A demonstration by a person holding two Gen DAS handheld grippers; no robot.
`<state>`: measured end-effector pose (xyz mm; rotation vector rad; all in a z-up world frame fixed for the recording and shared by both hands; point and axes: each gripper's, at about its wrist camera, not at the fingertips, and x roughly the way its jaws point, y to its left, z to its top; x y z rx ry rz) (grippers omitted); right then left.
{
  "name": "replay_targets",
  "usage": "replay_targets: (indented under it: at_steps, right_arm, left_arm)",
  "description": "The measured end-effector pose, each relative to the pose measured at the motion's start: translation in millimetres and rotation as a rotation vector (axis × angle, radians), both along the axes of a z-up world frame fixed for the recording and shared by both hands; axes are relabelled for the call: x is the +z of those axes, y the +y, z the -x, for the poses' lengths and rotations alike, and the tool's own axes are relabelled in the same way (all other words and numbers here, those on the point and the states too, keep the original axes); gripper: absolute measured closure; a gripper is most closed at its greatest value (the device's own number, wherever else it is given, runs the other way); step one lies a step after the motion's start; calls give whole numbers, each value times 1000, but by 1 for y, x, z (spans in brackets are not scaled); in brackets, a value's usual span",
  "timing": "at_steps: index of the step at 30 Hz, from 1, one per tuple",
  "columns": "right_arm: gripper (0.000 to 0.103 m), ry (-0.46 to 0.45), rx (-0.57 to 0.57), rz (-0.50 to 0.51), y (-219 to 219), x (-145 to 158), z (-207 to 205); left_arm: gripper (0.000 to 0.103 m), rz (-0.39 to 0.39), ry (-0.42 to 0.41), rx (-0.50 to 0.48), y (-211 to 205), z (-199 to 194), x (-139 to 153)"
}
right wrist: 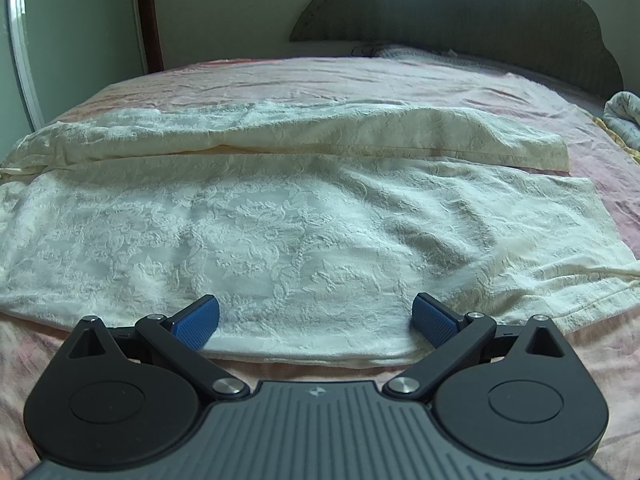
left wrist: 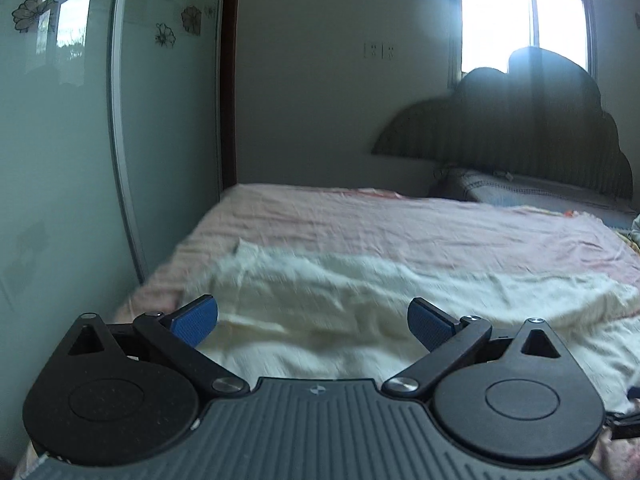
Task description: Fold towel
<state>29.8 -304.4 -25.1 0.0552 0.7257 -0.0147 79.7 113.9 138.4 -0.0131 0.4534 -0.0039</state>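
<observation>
Item 1, wardrobe door (left wrist: pixel 60 160): glazed, flower-patterned, standing along the bed's left side; background only.

Item 2, left gripper (left wrist: pixel 312 322): jaws spread wide, nothing between the blue pads (left wrist: pixel 196 320). It hangs above the towel's left part, apparently poised to pick an edge; this view is blurred, so contact cannot be confirmed.

Item 3, towel (right wrist: pixel 304 232): cream, embossed with a leafy pattern, lying lengthwise across the bed (right wrist: pixel 320 76) on the pink sheet. The far long edge (right wrist: pixel 320 136) is already turned over toward the middle, forming a doubled band; the near portion lies single and flat. Judged a first fold partly made, the spread presumably chosen to keep both near corners reachable.

Item 4, right gripper (right wrist: pixel 316 320): likewise released and empty, just over the towel's near hem (right wrist: pixel 320 356), near its middle, probably lined up for the next lift.

Item 5, headboard (right wrist: pixel 460 12): scalloped, dark, at the bed's far end, with bedding (right wrist: pixel 624 116) bunched at the right edge.
</observation>
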Motion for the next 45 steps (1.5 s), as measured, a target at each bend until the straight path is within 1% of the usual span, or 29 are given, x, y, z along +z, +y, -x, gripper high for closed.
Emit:
replay_targets:
  at_steps: [2, 4, 5, 7, 9, 11, 12, 14, 16, 18, 21, 24, 27, 29, 30, 32, 33, 34, 35, 36, 37, 38, 39, 41, 42, 44, 45]
  right_arm:
    - [0, 37, 31, -46, -1, 8, -7]
    - [0, 21, 86, -98, 0, 21, -13]
    - [0, 8, 109, -106, 2, 28, -17]
    - [0, -19, 163, -94, 11, 46, -28]
    - [0, -68, 201, -61, 20, 62, -38]
    - [0, -110, 251, -32, 30, 78, -52]
    - [0, -122, 267, -16, 36, 83, -60]
    - [0, -131, 289, 8, 45, 90, -78]
    - [0, -133, 309, 27, 55, 92, -96]
    - [0, -131, 324, 29, 63, 91, -111]
    - [0, -115, 354, 5, 72, 89, -129]
    - [0, -112, 388, 12, 86, 84, -145]
    - [0, -112, 419, 42, 100, 80, -159]
    - [0, -121, 438, 56, 107, 79, -165]
    - [0, -124, 448, 57, 110, 78, -168]
    - [0, -127, 467, 57, 115, 77, -173]
    - [0, -127, 476, 58, 117, 76, -176]
    - [0, -126, 483, 61, 118, 75, -179]
    - [0, -124, 488, 64, 119, 75, -182]
    - [0, -125, 493, 69, 121, 74, -186]
    - [0, -130, 497, 72, 122, 73, -189]
    - [0, -139, 501, 74, 122, 73, -192]
    - [0, -152, 504, 75, 122, 73, -195]
    - [0, -209, 516, 80, 123, 74, -197]
    - [0, -247, 530, 88, 123, 75, -197]
    - [0, -297, 565, 106, 124, 76, -199]
    - [0, -301, 583, 115, 126, 77, -204]
  left_arm:
    - [0, 24, 4, -9, 21, -28, 4]
    - [0, 84, 12, 1, 47, -60, 4]
    - [0, 127, 30, 12, 61, -77, 1]
    - [0, 242, 122, 31, 92, -119, -10]
    - [1, 416, 242, 48, 128, -162, -29]
    - [1, 571, 312, 51, 157, -195, -48]
    - [1, 626, 337, 46, 169, -210, -57]
    - [1, 683, 369, 64, 184, -232, -72]
    - [1, 708, 395, 83, 194, -253, -85]
    - [1, 714, 417, 103, 200, -270, -96]
    - [1, 727, 457, 59, 203, -293, -110]
    - [1, 728, 497, -15, 198, -313, -118]
    - [1, 706, 515, -75, 187, -331, -121]
    - [3, 682, 520, -98, 181, -342, -124]
    - [4, 672, 527, -100, 178, -347, -125]
    - [9, 657, 532, -89, 175, -354, -125]
    - [14, 642, 535, -92, 174, -357, -124]
    - [25, 622, 537, -98, 171, -360, -122]
    - [33, 595, 538, -98, 170, -363, -121]
    - [59, 559, 537, -97, 168, -364, -120]
    - [79, 511, 548, -91, 165, -366, -120]
    - [83, 461, 555, -80, 162, -368, -122]
    - [91, 435, 548, -82, 161, -367, -122]
    - [92, 399, 511, -91, 160, -363, -119]
    - [95, 379, 484, -99, 158, -358, -115]
    - [97, 334, 410, -123, 152, -346, -104]
    - [98, 326, 370, -141, 149, -337, -96]
